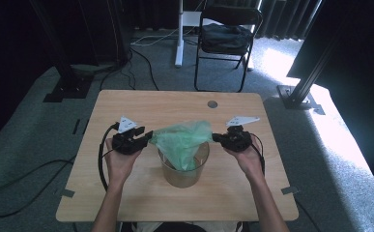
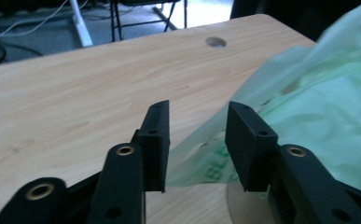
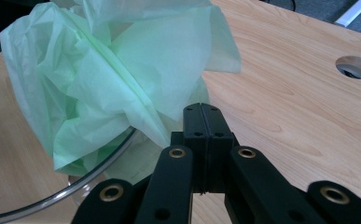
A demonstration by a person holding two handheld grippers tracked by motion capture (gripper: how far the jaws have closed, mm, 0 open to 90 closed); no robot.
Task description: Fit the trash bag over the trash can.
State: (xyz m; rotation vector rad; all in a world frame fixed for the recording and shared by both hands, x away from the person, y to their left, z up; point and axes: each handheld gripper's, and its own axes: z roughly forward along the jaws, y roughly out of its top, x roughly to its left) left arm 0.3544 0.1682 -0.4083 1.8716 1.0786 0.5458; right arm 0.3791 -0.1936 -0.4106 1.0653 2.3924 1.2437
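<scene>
The left gripper (image 1: 143,138) has its fingers (image 2: 156,140) spread apart. In the left gripper view an edge of the green bag (image 1: 183,139) lies in the gap between them, close to the right-hand pad, but the pads do not press on it; whether the film brushes that pad cannot be told. No earlier picture is at hand, so only this standing gap is told.

The right gripper (image 1: 217,138) has its fingers (image 3: 201,126) pressed flat together. In the right gripper view the two black pads meet along one seam, and the thin green film runs down to them at their left; it seems pinched there, though the very point of contact is hidden by the folds.

The bag sits in the middle of the desk (image 1: 126,104), its lower part tucked into a clear round bin (image 1: 184,171) and its upper part bunched above the rim. Its mouth is pulled sideways, so its long axis runs left to right between the two grippers, roughly level over the bin, with the crumpled body hanging downward into the bin. The bin stands upright, just between the two hands.
</scene>
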